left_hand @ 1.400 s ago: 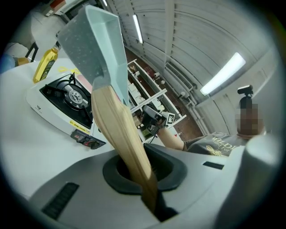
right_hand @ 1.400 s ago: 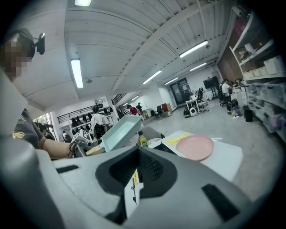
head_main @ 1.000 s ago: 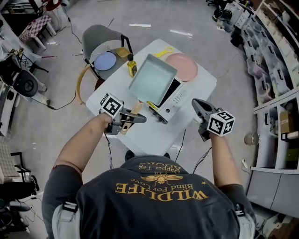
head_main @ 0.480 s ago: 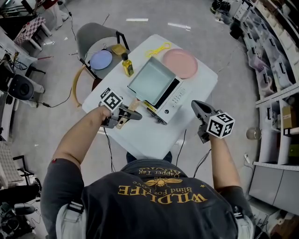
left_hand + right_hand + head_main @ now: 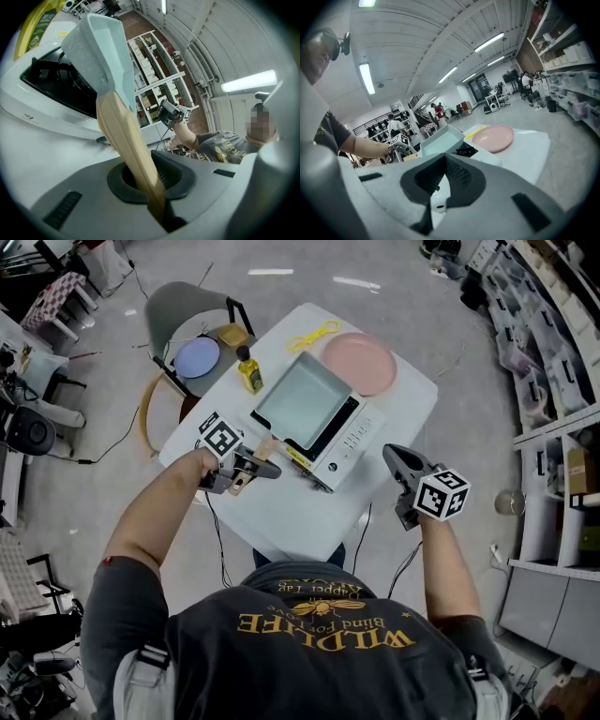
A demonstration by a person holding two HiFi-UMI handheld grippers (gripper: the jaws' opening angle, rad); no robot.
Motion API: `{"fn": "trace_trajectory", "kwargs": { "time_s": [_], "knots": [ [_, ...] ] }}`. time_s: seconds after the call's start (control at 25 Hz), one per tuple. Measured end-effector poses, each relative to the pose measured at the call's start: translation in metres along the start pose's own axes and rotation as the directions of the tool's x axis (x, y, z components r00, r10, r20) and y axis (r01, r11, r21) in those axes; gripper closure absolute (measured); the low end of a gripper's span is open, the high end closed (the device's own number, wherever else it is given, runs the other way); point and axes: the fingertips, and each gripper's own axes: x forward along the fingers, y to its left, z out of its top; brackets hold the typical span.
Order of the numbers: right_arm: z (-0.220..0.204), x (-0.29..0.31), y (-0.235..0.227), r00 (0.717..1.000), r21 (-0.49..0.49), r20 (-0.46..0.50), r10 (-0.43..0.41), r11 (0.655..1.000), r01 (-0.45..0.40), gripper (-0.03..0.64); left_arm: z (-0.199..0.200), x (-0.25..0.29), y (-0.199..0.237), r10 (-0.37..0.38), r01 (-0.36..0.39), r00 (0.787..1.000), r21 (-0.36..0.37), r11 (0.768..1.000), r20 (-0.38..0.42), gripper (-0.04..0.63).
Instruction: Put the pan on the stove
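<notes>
A pale blue-green square pan sits over the burner of the white table stove. My left gripper is shut on the pan's wooden handle at the stove's near-left corner. In the left gripper view the handle runs from between the jaws up to the pan, above the black grate. I cannot tell whether the pan rests on the grate. My right gripper hangs off the table's right edge, shut and empty. Its own view shows the pan ahead.
A pink plate lies behind the stove, with a yellow object beside it. An oil bottle stands at the table's left corner. A chair holding a blue plate is on the left. Shelves line the right wall.
The left gripper has lowered the pan, which was tilted higher above the stove and now lies lower and flatter over the burner. The right gripper has sunk slightly.
</notes>
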Motion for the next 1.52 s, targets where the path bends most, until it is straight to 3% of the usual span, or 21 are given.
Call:
{"fn": "trace_trajectory", "kwargs": {
  "time_s": [0.2, 0.32, 0.52, 0.8, 1.16, 1.36, 1.52],
  "knots": [
    [-0.001, 0.006, -0.002, 1.000, 0.003, -0.006, 0.007, 1.000, -0.007, 0.617, 0.001, -0.002, 0.012, 0.040, -0.042, 0.997, -0.015, 0.999, -0.064, 0.535],
    [-0.003, 0.010, -0.002, 1.000, 0.008, -0.011, 0.013, 1.000, -0.013, 0.617, 0.005, -0.007, 0.018, 0.121, -0.119, 0.987, 0.017, 0.993, -0.107, 0.518],
    [-0.005, 0.014, 0.001, 1.000, 0.011, -0.019, 0.023, 1.000, -0.023, 0.617, -0.001, -0.016, 0.034, 0.296, -0.281, 0.931, 0.100, 0.954, -0.211, 0.505],
    [-0.004, 0.014, 0.001, 0.999, 0.008, -0.021, 0.030, 1.000, -0.030, 0.617, -0.015, -0.026, 0.042, 0.381, -0.345, 0.877, 0.167, 0.924, -0.292, 0.503],
    [0.000, 0.014, 0.007, 0.999, 0.001, -0.024, 0.034, 0.999, -0.034, 0.617, -0.007, -0.037, 0.051, 0.491, -0.448, 0.835, 0.210, 0.869, -0.251, 0.488],
    [0.003, 0.011, 0.011, 0.999, -0.005, -0.024, 0.037, 0.999, -0.038, 0.617, 0.006, -0.045, 0.048, 0.526, -0.501, 0.841, 0.184, 0.846, -0.128, 0.431],
    [0.005, 0.006, 0.016, 0.999, -0.009, -0.020, 0.039, 0.999, -0.039, 0.617, 0.014, -0.053, 0.046, 0.553, -0.545, 0.833, 0.145, 0.826, -0.022, 0.379]
  ]
}}
